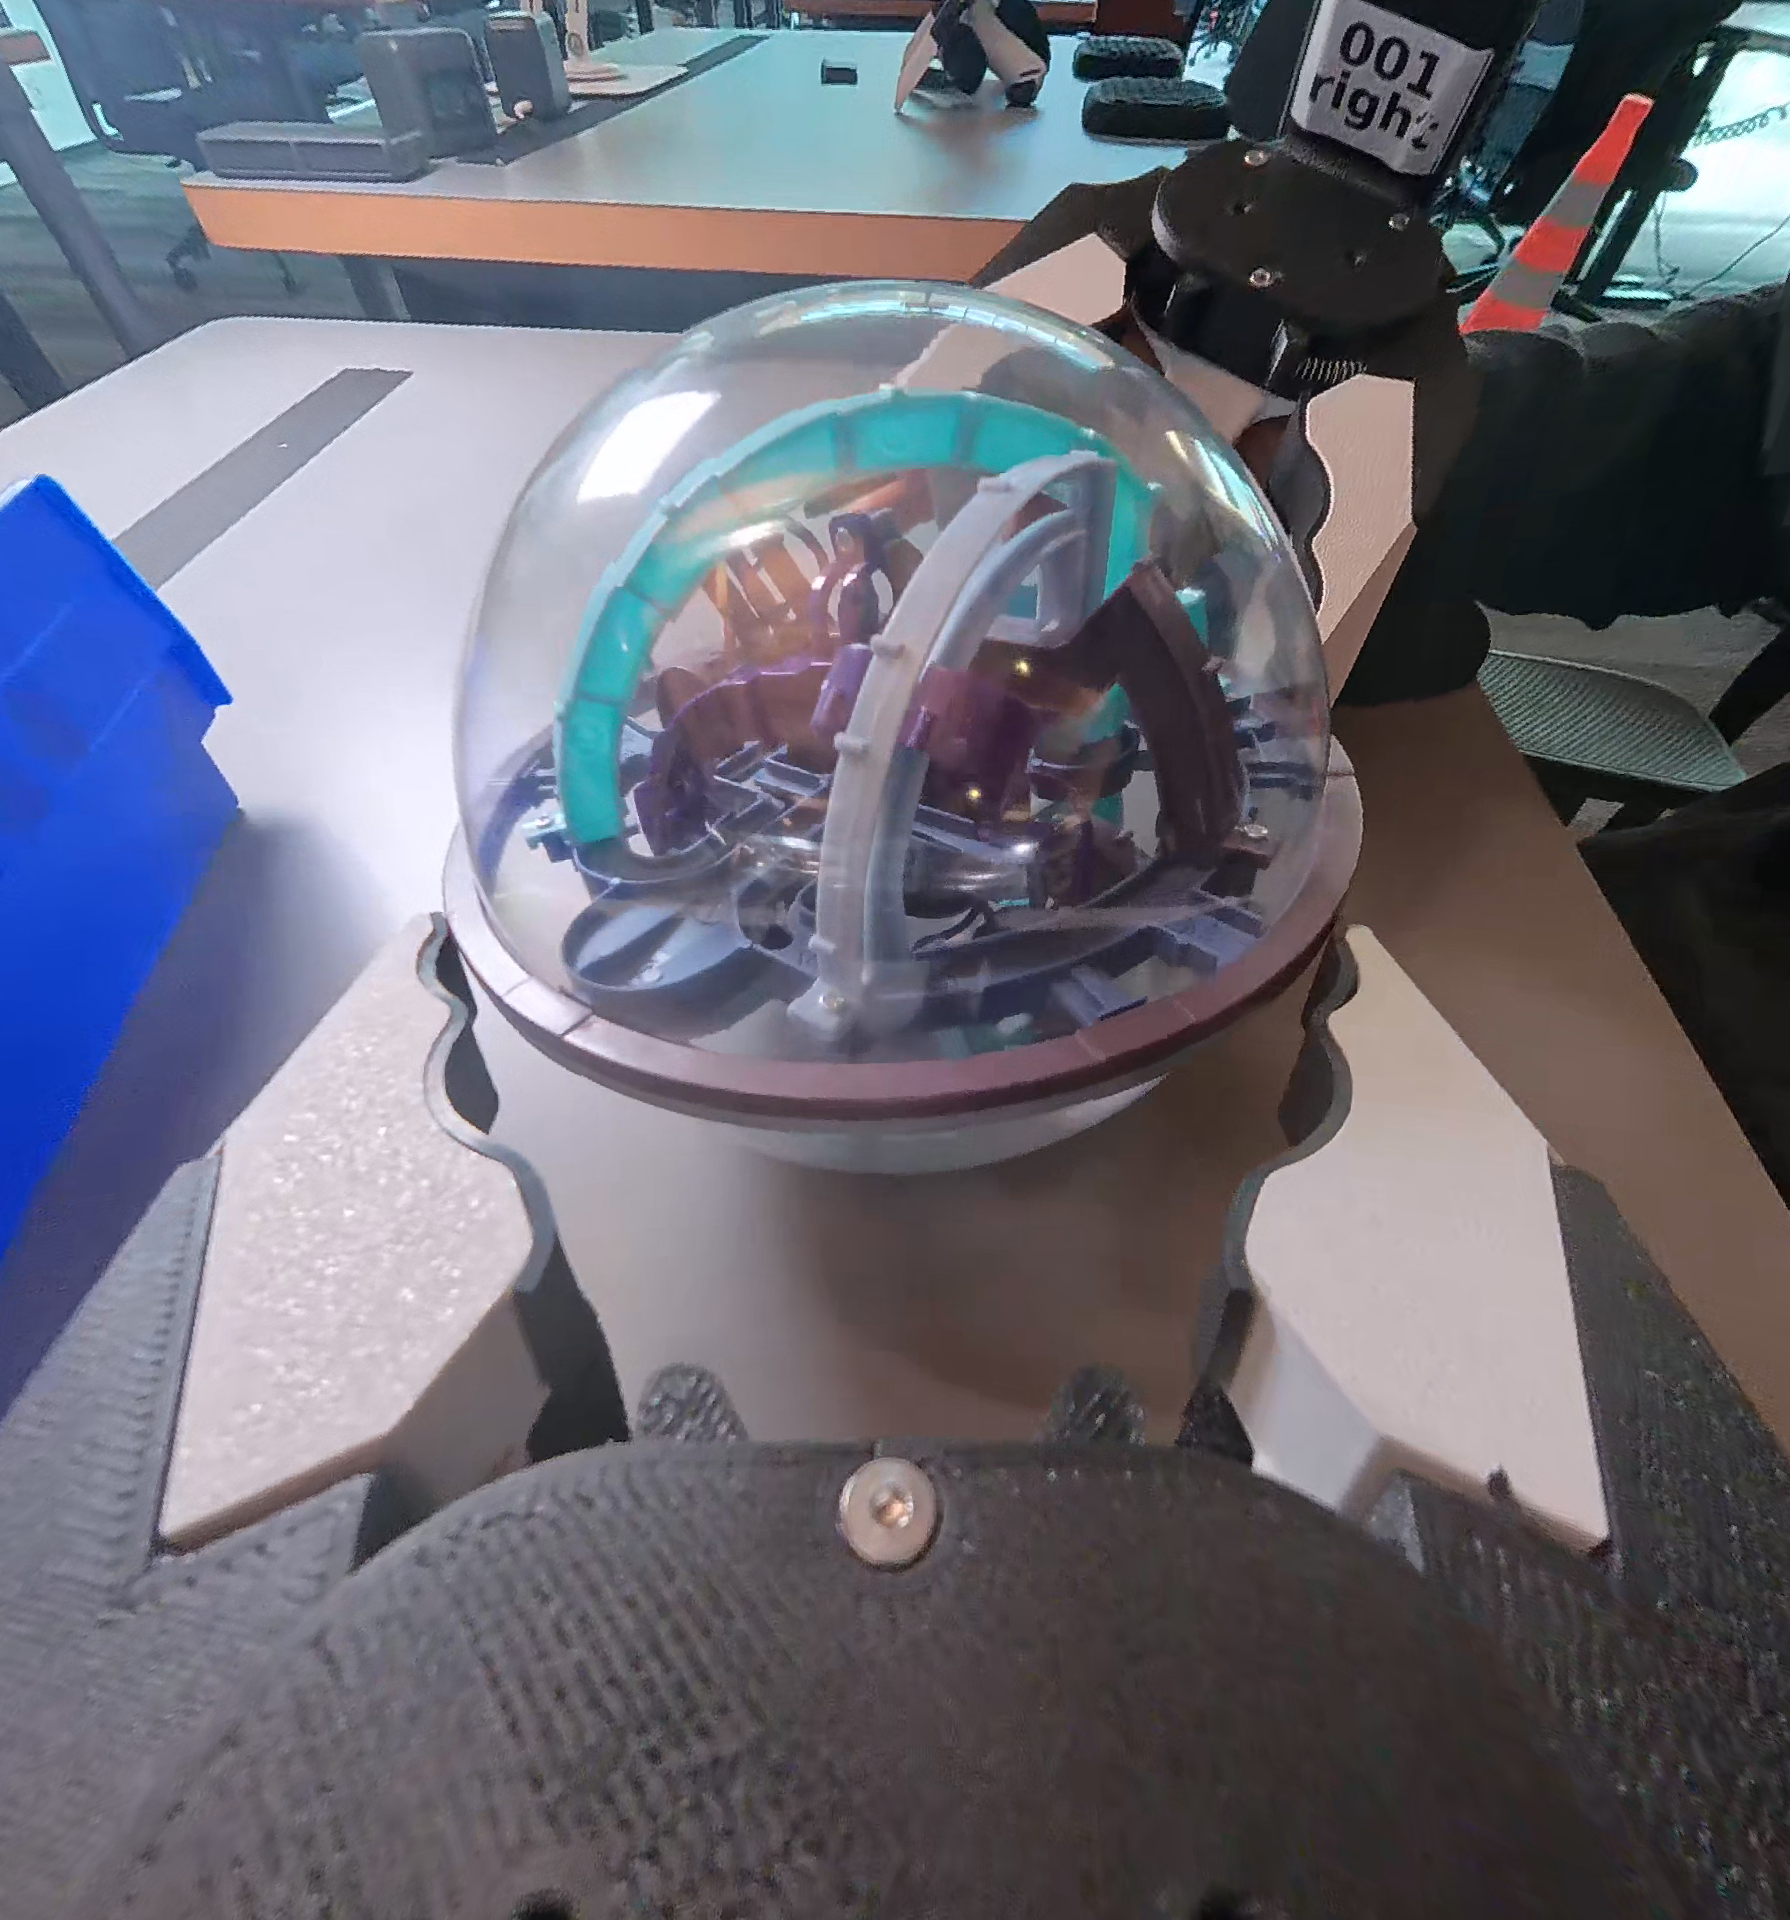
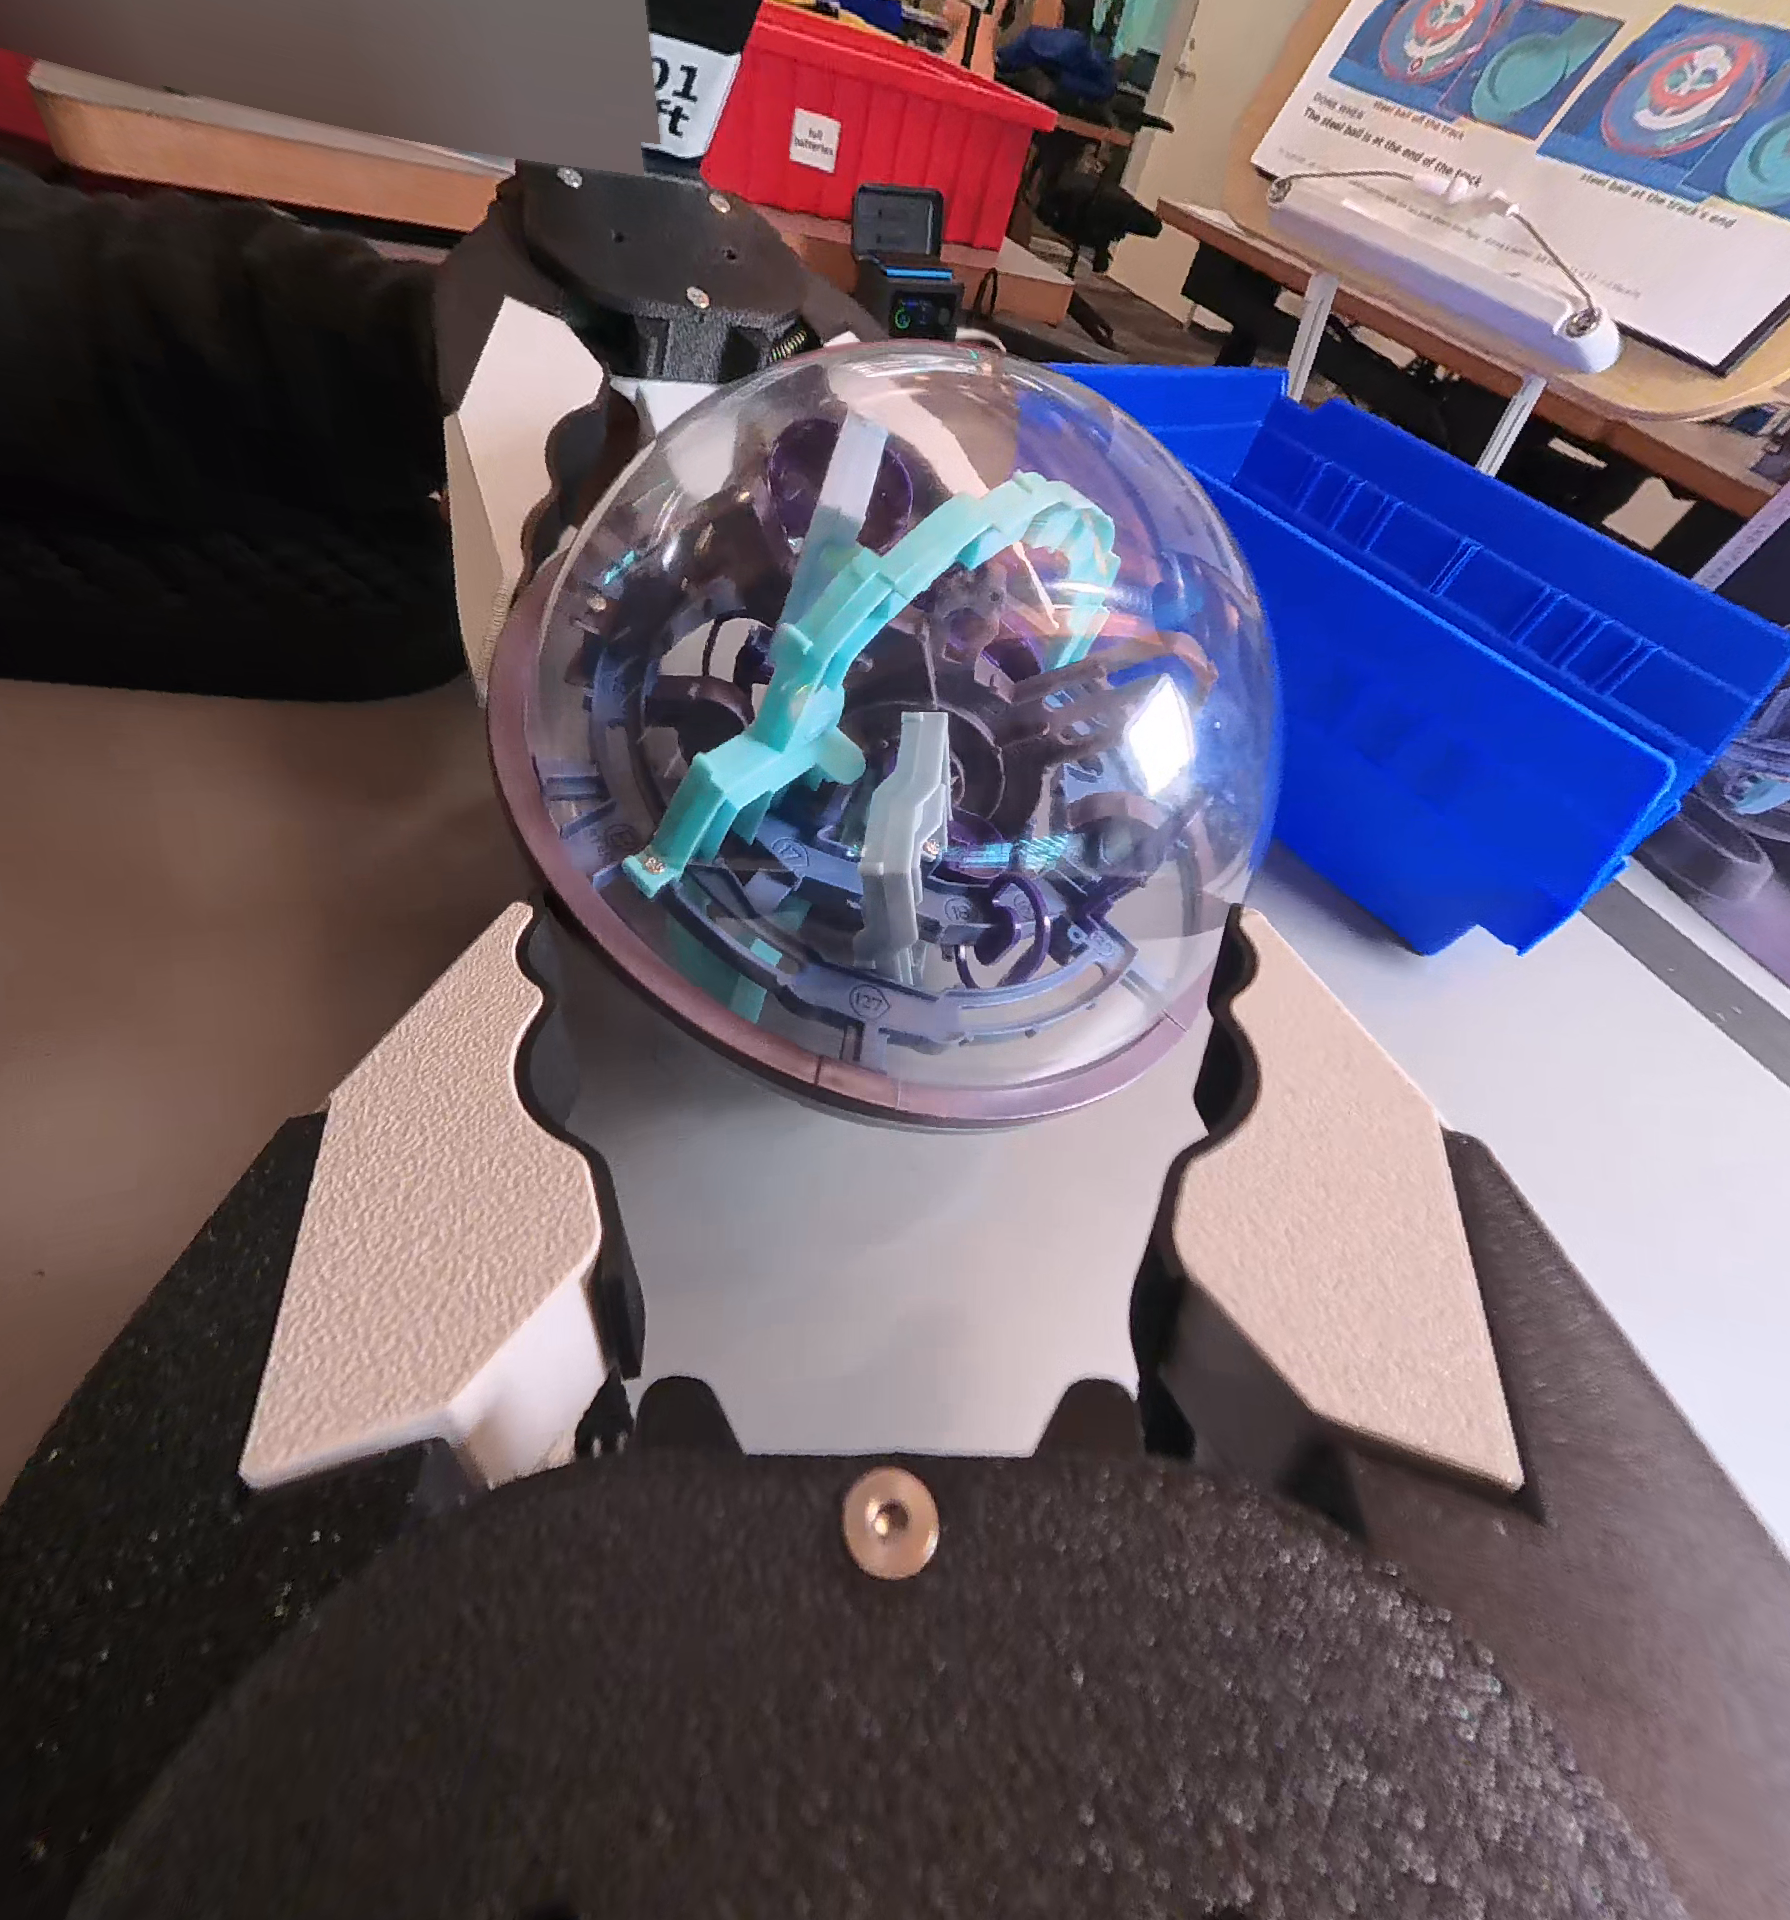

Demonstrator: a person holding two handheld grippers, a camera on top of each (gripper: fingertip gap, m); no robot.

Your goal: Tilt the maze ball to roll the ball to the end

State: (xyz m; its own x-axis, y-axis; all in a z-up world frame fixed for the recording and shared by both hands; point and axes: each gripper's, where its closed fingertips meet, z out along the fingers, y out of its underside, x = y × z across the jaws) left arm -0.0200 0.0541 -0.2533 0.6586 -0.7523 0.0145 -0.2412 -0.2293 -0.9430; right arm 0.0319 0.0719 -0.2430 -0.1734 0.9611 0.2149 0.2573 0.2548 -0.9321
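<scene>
The maze ball [image 1: 901, 727], a clear dome over teal, grey and purple tracks with a maroon rim, rests on the grey table [image 1: 351, 582]. My left gripper [image 1: 886, 966] is open, with its fingertips [image 1: 434, 966] flanking the rim at the near side and a thin dark gap showing at the left tip. In the right wrist view the maze ball [image 2: 870, 727] leans between the fingers of my right gripper [image 2: 886, 956], which press on its sides. My right gripper's body also shows in the left wrist view [image 1: 1286, 260], behind the dome. I cannot tell where the small ball lies.
A blue bin [image 1: 39, 779] stands left of the maze ball and also shows in the right wrist view [image 2: 1442, 675]. The table edge [image 1: 1597, 935] runs close on the right, with a chair beyond. An orange cone [image 1: 1566, 208], a red bin [image 2: 870, 114] and an instruction board [image 2: 1545, 125] stand farther off.
</scene>
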